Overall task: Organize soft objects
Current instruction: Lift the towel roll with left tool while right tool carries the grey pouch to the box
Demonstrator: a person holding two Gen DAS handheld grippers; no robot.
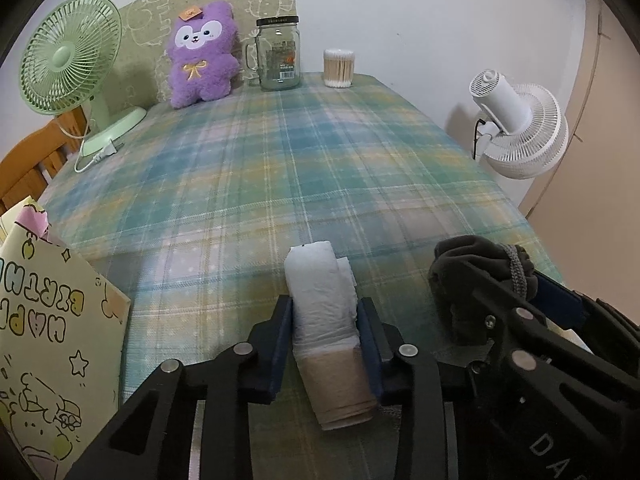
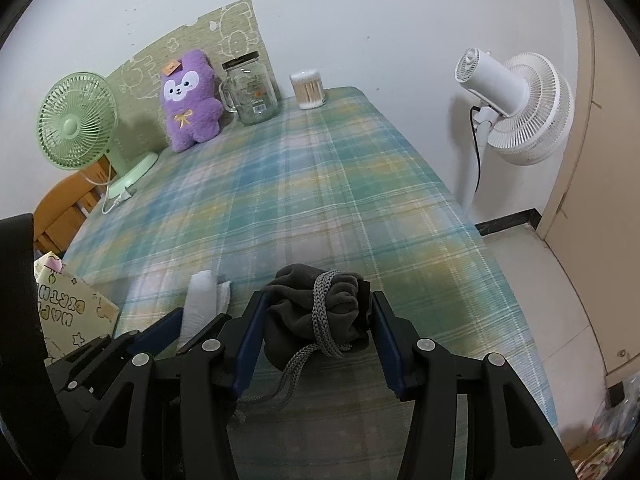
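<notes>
My left gripper is shut on a rolled white cloth with a tan end, held just above the near edge of the plaid-covered table. My right gripper is shut on a dark grey drawstring pouch tied with a grey cord, close to the right of the left one. The pouch also shows in the left wrist view, and the roll in the right wrist view. A purple plush toy leans against the back panel.
A green desk fan stands back left, a glass mug jar and a cotton swab tub at the back. A white floor fan stands off the right edge. A birthday gift bag is near left.
</notes>
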